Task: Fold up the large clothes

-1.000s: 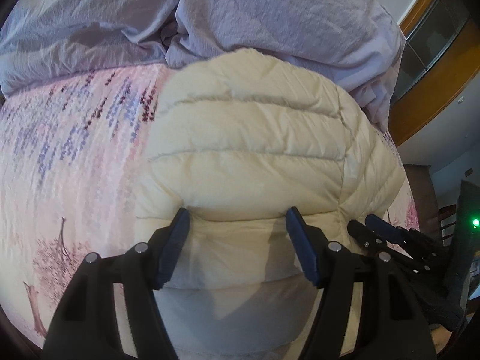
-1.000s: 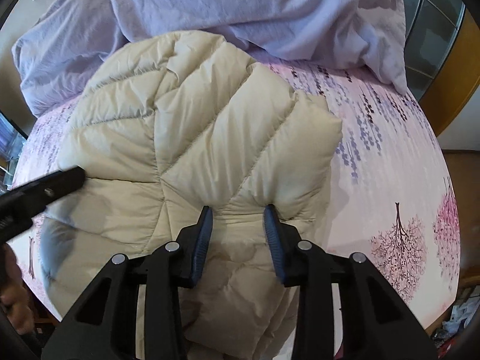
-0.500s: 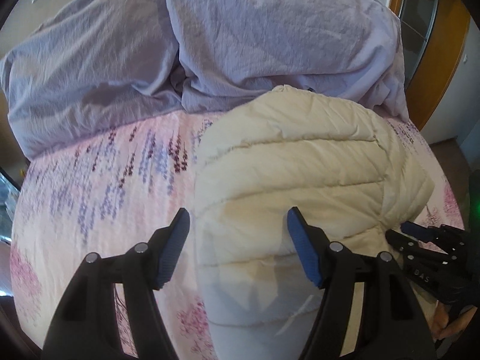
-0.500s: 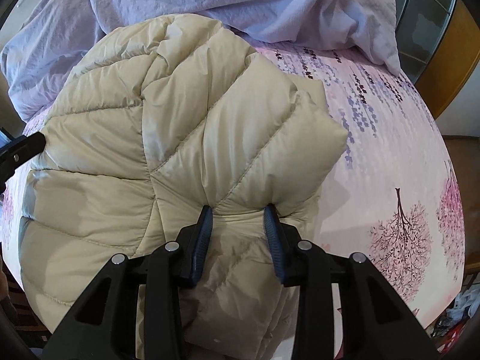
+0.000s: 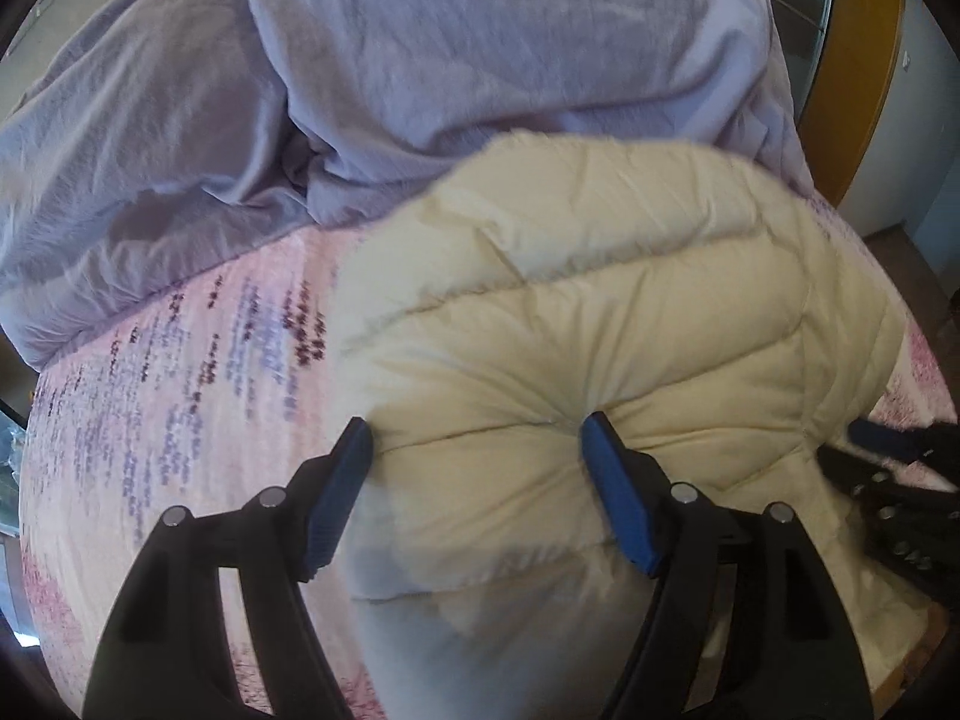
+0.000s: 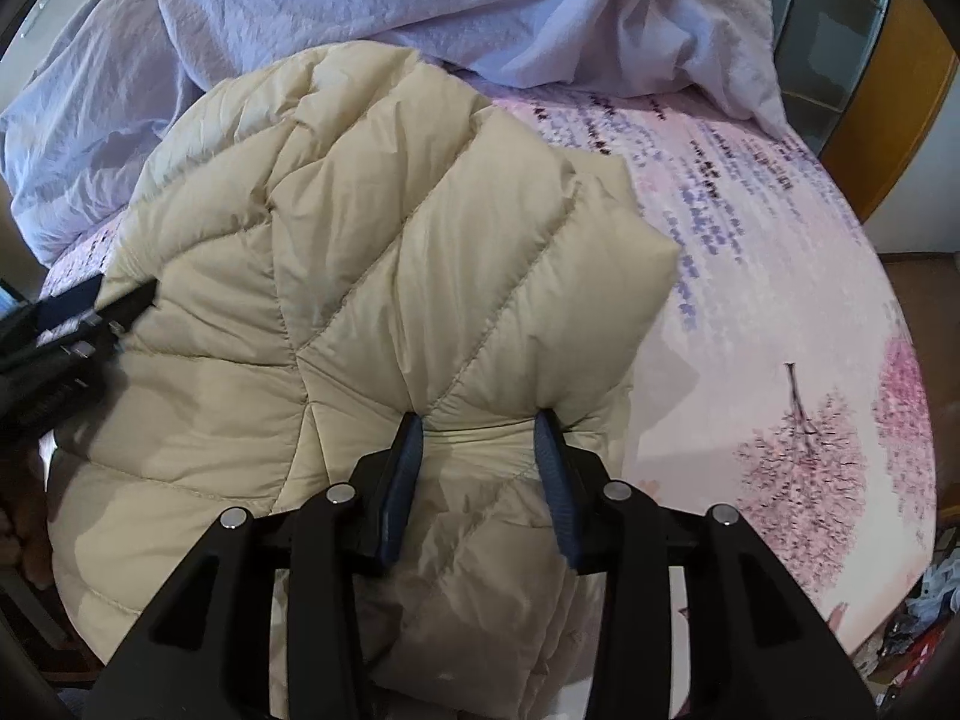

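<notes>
Cream jacket (image 6: pixel 372 276) between right tool (image 6: pixel 478 420) pads

No legible text, label, brand, number or sign appears in either wrist view. The dark marks printed in rows on the pink bedsheet (image 6: pixel 738 180) are too blurred and small to tell whether they are writing or pattern.
</notes>
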The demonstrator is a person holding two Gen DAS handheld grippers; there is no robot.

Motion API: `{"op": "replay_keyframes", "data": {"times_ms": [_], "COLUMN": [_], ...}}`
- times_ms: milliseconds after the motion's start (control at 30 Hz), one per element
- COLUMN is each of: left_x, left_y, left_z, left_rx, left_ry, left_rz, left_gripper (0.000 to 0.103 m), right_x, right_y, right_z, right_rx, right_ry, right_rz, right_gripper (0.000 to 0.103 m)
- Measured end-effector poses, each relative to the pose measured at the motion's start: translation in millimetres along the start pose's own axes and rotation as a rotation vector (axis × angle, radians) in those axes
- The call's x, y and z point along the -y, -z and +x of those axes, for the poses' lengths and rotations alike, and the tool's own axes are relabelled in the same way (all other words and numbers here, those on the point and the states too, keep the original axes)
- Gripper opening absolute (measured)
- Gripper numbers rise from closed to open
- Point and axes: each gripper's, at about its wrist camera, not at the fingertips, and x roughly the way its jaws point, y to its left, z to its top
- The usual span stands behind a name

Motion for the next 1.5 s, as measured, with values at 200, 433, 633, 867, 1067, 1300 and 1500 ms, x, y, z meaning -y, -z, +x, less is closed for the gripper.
{"op": "replay_keyframes", "data": {"times_ms": [200,433,633,867,1067,1300,1500], "left_x": [6.4,6.4,3.1,2.2,1.9,3.0,6.0], "left_y": [3.5,3.3,4.8,4.6,5.0,5.1,7.0], "left_z": [8.7,13.8,14.3,16.8,19.9,23.3,24.3], "left_rx": [-0.005,-0.01,-0.007,-0.008,-0.012,-0.001,0.022], "left_ry": [0.013,0.028,0.043,0.039,0.033,0.017,-0.002], "left_rz": [0.0,-0.011,-0.03,-0.05,-0.075,-0.076,-0.076], "left_gripper": [0.073,0.074,0.078,0.082,0.085,0.087,0.088], "right_x": [-2.6,-28.1,-20.6,-13.3,-7.3,-7.2,-8.2], "right_y": [-10.0,-26.8,-21.4,-17.1,-15.6,-16.2,-11.2], "right_z": [-42.2,-33.4,-11.9,-2.0,8.2,16.9,20.6], "right_rx": [0.139,0.169,0.146,0.166,0.184,0.206,0.254], "right_ry": [-0.064,-0.062,-0.035,-0.019,-0.019,-0.018,-0.017], "right_rz": [0.055,0.026,0.058,0.065,0.054,0.047,0.044], "right_gripper": [0.051,0.051,0.051,0.053,0.056,0.061,0.062]}}
